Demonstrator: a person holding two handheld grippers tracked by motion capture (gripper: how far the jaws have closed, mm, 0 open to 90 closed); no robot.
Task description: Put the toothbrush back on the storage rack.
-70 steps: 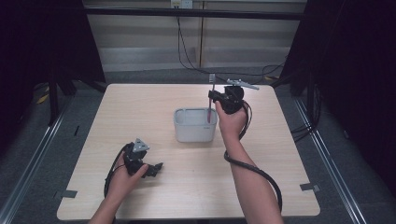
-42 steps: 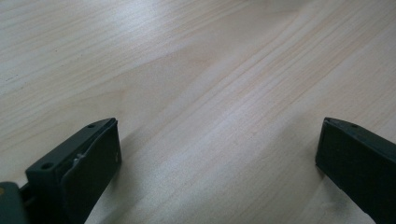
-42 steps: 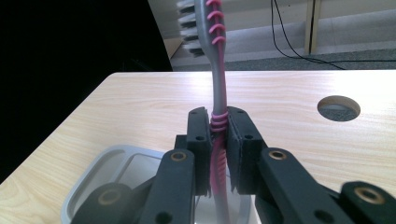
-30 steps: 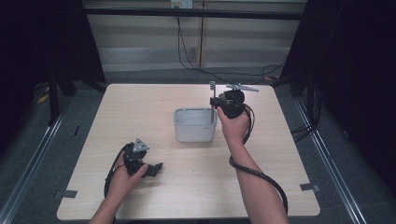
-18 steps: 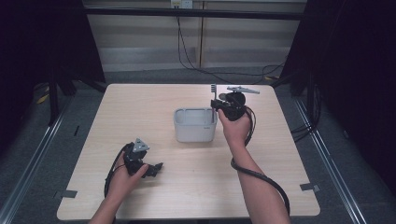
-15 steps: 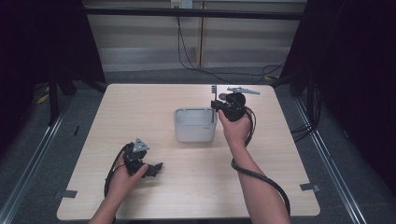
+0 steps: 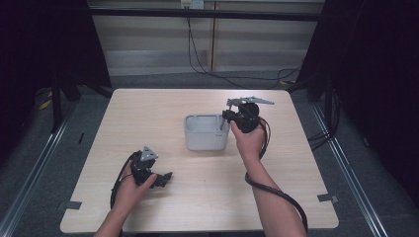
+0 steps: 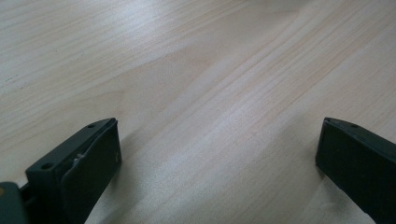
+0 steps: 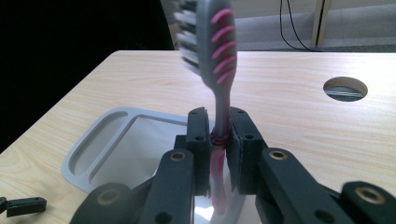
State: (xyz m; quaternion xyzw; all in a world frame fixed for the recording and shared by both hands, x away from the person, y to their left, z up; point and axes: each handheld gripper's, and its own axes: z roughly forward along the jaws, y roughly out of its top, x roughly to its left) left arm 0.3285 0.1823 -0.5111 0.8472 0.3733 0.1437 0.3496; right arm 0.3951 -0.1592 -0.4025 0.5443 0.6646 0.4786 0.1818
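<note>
Pink-and-grey toothbrush is clamped in the right gripper, jaws pinched on the ribbed neck just below the head. Long axis runs near vertical: bristle head up, handle end pointing down between the jaws toward the grey bin.

From the high view the right gripper sits at the bin's right rim, slightly to the far side, and the brush shows there as a thin upright sliver just at that wall. The gripper view puts the lower handle tip over the bin's opening, near its nearer edge — whether the tip is already below the rim line I can't tell, the jaws block it.

Key relation for the next move: brush axis is roughly aligned with the bin's open top and the bin lies straight below the jaws. My read is a short lowering plus release is all it needs. Risk, as a judgement: the tip is close to the wall, so a drop could catch the rim and tip the brush out onto the wooden table.

Left gripper rests low on the table near the front left, well apart from the bin, jaws spread wide with nothing but bare wood between them. Right hand is clearly the nearer one — left isn't involved in this step.
</note>
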